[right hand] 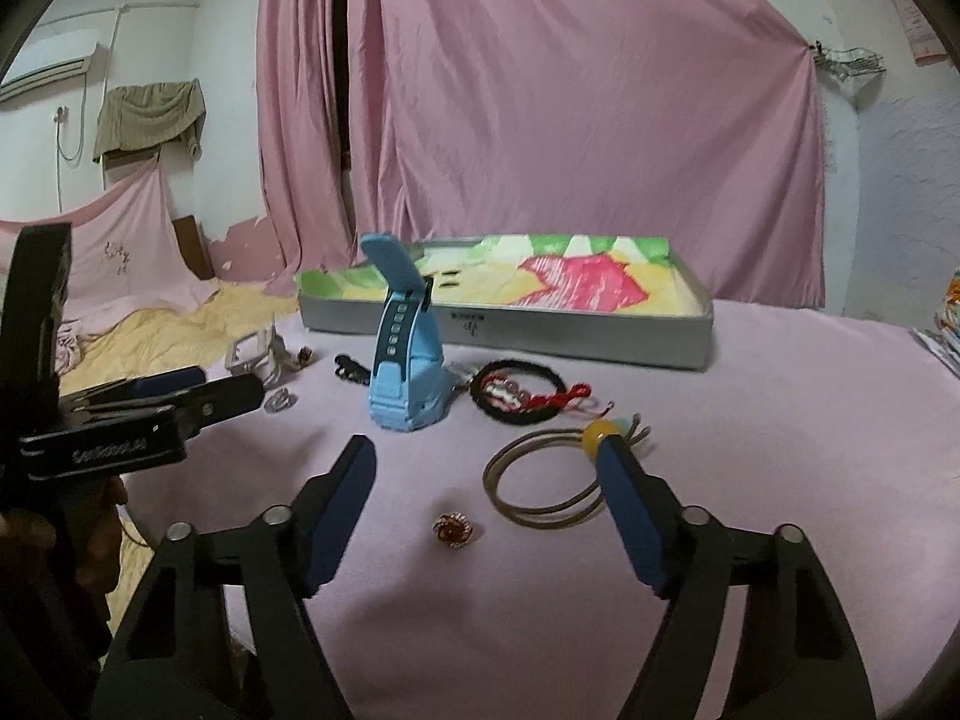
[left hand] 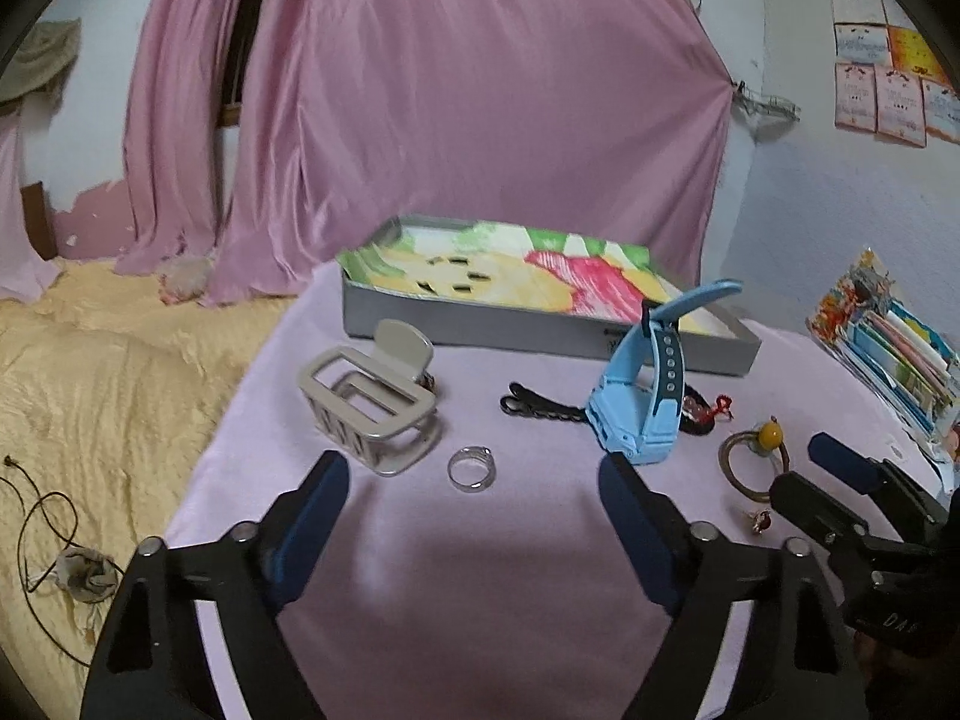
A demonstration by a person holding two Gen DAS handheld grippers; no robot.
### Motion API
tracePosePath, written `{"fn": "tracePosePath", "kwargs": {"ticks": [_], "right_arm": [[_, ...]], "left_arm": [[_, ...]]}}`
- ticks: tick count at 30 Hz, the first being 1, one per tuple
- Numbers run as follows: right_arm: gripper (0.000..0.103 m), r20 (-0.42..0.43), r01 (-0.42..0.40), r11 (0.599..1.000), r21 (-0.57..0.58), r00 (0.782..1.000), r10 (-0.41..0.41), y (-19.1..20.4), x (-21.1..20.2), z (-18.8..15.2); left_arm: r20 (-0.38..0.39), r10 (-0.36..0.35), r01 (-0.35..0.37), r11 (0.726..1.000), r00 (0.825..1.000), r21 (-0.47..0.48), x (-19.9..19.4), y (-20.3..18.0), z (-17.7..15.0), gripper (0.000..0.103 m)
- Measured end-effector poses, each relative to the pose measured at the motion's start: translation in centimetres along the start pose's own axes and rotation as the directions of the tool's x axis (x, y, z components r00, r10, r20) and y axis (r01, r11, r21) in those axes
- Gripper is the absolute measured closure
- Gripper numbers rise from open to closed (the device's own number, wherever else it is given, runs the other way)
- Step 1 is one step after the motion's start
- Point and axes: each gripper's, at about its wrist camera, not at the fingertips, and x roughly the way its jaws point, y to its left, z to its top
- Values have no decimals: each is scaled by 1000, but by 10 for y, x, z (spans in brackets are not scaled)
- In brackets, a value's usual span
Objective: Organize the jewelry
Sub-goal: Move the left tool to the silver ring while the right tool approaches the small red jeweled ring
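1. Far left of the left wrist frame sits the beige hair claw (left hand: pixel 369 405), tipped on its side on the pink-covered desk (left hand: pixel 480 570). Looks just scattered, nothing sorted yet.
2. Lower middle: the left gripper (left hand: pixel 474 483) hovers low with its fingers spread wide and empty, the silver ring (left hand: pixel 471 468) right between the tips. My guess is that's the next pick.
3. Centre: the blue watch (left hand: pixel 645 396) stands propped on its strap, with black clips (left hand: pixel 540 408) and a black-and-red bracelet (right hand: pixel 522 399) around it.
4. Behind, the grey tray (left hand: pixel 678 348) with its colourful lining holds no jewelry that I can see.
5. Right: the right gripper (right hand: pixel 486 471) is also wide open and empty, angled down over the red-stone ring (right hand: pixel 454 530), one fingertip over the bangle (right hand: pixel 540 480) with the yellow bead.
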Motion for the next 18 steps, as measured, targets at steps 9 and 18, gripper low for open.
{"fn": "tracePosePath", "kwargs": {"ticks": [9,18], "right_arm": [[64,-80,-29,1000,-6,996,28,4,12,-5],[74,-120,-51,999,-7,991,50,5,17,-8]], "left_arm": [[-120,-20,23,999,993,27,25,-5,6,44],[-157,10,-5,999,988,34,35,-8,12,57]]}}
